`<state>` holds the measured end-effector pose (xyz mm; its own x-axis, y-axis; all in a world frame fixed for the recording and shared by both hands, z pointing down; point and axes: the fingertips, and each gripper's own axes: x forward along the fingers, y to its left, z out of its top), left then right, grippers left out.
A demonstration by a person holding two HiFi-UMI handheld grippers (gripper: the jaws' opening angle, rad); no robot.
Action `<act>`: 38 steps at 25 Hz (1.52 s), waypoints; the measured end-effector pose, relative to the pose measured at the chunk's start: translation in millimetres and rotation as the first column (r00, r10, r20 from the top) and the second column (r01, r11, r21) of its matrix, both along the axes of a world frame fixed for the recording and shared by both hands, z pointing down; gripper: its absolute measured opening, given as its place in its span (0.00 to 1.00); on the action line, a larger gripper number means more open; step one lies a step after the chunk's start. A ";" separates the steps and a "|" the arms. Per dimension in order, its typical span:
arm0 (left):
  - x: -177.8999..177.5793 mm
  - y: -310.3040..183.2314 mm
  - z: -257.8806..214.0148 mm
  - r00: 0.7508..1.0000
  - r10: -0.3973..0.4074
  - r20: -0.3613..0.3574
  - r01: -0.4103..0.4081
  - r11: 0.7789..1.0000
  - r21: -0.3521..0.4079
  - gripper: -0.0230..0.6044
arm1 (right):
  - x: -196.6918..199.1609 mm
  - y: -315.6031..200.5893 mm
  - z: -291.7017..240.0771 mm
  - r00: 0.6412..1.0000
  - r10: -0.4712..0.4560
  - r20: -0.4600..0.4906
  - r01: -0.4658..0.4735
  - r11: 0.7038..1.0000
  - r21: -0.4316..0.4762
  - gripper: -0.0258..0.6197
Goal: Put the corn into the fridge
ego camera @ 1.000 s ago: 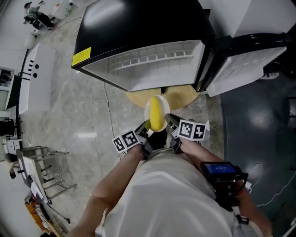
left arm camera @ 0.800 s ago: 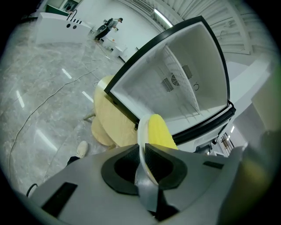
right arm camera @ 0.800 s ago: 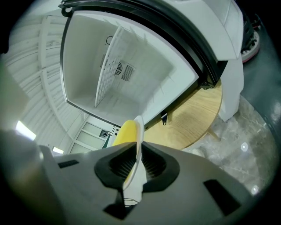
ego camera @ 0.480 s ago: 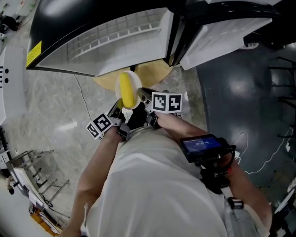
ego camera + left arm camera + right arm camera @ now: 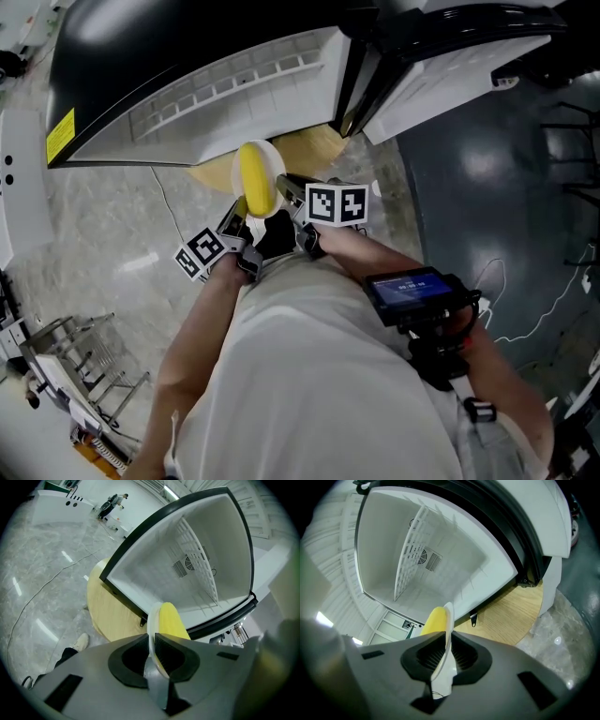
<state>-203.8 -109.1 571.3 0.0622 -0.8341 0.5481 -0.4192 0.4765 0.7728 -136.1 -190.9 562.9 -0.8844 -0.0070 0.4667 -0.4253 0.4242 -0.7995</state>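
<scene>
Yellow label (image 5: 59, 134) on the fridge (image 5: 141, 52), print seemingly too small to read

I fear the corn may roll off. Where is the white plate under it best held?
Grip the plate by its thin, flat rim, at two opposite edges, coming from the sides. The left hand-held gripper and right hand-held gripper pinch it so, with the corn lying between them.

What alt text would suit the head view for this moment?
Seen from above, a person carries a white plate bearing a yellow corn cob, with the left gripper and right gripper each closing its jaws on the rim. Just ahead, an open fridge shows its white interior.
</scene>
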 end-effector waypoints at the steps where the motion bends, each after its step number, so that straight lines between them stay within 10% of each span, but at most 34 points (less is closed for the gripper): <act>1: -0.4 -1.8 -1.1 1.000 0.002 0.002 -0.002 1.000 0.003 0.10 | -0.2 -1.6 -0.9 1.000 0.003 0.001 -0.003 1.000 0.003 0.10; 38: -65.1 -89.5 25.8 0.984 0.082 0.158 -0.076 0.996 -0.044 0.10 | -54.1 -80.4 30.9 0.984 0.172 -0.036 -0.171 0.985 0.033 0.10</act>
